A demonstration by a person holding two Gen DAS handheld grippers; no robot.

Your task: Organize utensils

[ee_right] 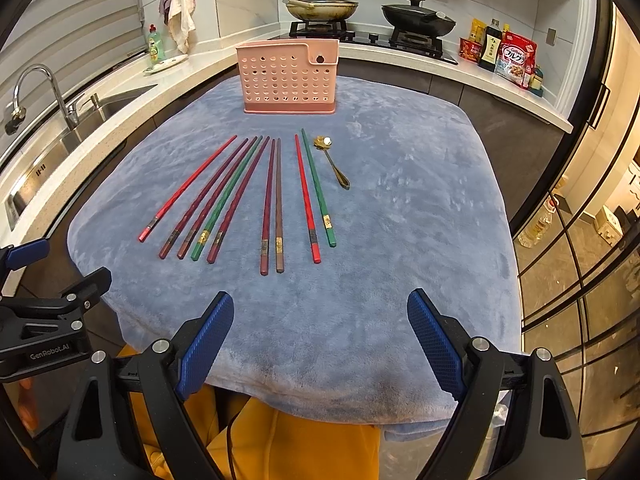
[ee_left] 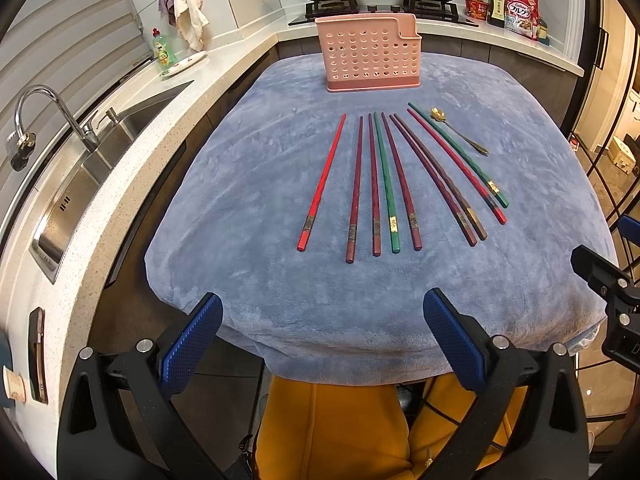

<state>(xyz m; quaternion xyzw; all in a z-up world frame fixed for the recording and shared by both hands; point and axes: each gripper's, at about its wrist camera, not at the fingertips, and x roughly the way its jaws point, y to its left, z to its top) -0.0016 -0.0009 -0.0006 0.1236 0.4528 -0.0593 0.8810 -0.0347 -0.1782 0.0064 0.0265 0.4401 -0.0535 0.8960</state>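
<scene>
left gripper (ee_left: 322,334): spread wide, holding nothing, over near edge of bench
right gripper (ee_right: 320,336): spread wide, nothing between fingers
bench (ee_right: 400,280): blue fleece cover
chopsticks (ee_left: 372,184): nine, fanned flat ahead of both grippers
spoon (ee_right: 334,160): gold, just right of chopsticks
holder (ee_left: 368,54): pink, perforated, upright beyond chopsticks

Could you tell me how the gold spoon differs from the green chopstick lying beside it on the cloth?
The gold spoon is much shorter than the green chopstick. The spoon is shiny metal with a flower-shaped bowl; the chopstick is a straight green stick with a gold band near its thick end. The spoon lies to the chopstick's right, apart from it. Both lie flat on the blue cloth, in front of the pink holder.
</scene>
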